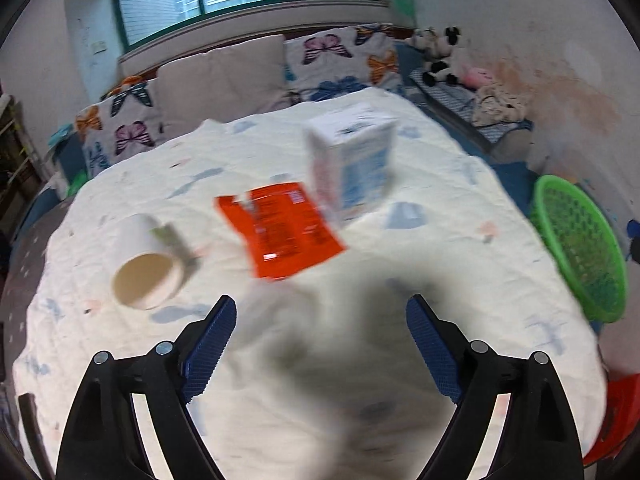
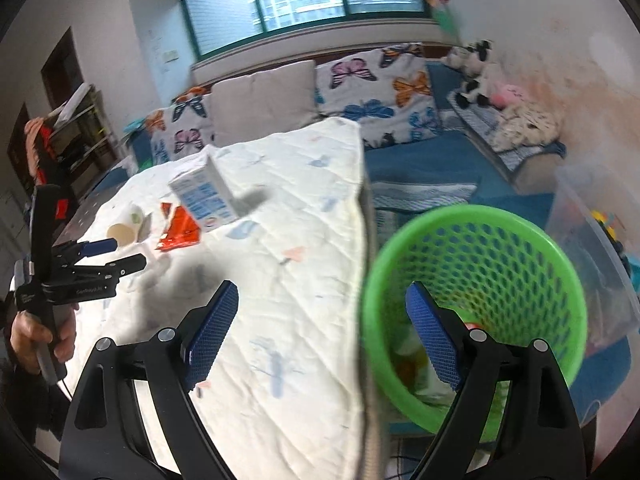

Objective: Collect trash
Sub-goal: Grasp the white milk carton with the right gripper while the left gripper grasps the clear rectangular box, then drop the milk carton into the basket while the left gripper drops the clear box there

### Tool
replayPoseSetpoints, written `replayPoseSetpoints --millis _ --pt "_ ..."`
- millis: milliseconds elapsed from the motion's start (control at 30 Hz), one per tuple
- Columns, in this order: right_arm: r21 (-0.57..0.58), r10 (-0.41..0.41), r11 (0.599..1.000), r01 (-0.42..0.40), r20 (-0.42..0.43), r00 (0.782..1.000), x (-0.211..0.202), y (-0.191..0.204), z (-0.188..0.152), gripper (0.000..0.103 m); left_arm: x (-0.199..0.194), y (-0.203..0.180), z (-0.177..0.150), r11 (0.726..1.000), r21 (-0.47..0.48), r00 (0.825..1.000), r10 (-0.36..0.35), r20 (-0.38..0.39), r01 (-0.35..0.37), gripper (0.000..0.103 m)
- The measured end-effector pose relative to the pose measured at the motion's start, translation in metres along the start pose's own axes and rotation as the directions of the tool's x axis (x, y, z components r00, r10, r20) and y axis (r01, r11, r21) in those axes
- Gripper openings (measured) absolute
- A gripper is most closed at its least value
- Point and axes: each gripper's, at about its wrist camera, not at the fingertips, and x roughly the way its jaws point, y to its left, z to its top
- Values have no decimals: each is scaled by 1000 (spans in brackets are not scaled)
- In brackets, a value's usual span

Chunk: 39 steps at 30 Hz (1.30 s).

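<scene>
On the white quilted table cover lie an orange snack wrapper [image 1: 280,228], a white and blue carton [image 1: 352,168] standing upright behind it, and a paper cup [image 1: 146,268] on its side at the left. My left gripper [image 1: 320,320] is open and empty, just short of the wrapper. My right gripper [image 2: 322,304] is open and empty, over the table's right edge beside the green mesh basket [image 2: 472,312], which holds some trash. The right wrist view also shows the left gripper [image 2: 124,254], the carton [image 2: 206,196], the wrapper [image 2: 180,230] and the cup [image 2: 124,232].
The green basket [image 1: 576,244] stands off the table's right edge. Butterfly pillows [image 1: 340,60] and a beige cushion [image 1: 224,76] line the sofa behind. Stuffed toys [image 1: 440,52] sit at the back right. A clear plastic bin [image 2: 596,240] stands right of the basket.
</scene>
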Motion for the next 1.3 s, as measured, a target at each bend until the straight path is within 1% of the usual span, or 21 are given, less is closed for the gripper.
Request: replayPoseSetpoints --millis 167,300,467,600,767,933,1067,1233,1300 --pt "-45 37 998 -38 -20 999 18 30 11 86 15 37 -8 999 -35 999 -3 -45 2 84" --pt "-77 68 995 -71 -41 997 35 50 21 86 30 52 -12 999 -47 997 -10 -77 7 84" --pt "-120 105 986 -112 -64 992 63 78 35 86 42 56 -15 999 -35 995 -35 -93 32 83" --pt "-147 128 979 -139 -82 988 88 99 45 86 49 59 -17 997 -45 992 -68 -103 64 75" --pt "-173 158 970 -172 -93 983 113 122 60 86 53 61 -18 995 -43 990 -91 -105 86 71" --pt "-197 179 961 -195 -93 979 137 142 76 86 55 63 -18 993 -39 988 -114 -104 110 63" --pt "-210 175 959 -192 -99 980 157 154 83 86 56 65 -19 991 -41 986 -130 -101 126 54" --pt "-215 145 963 -163 -97 985 184 163 91 86 53 67 -20 989 -42 986 -142 -86 139 43" --pt "-205 141 966 -159 -99 985 191 164 94 86 52 68 -20 988 -44 986 -149 -80 146 36"
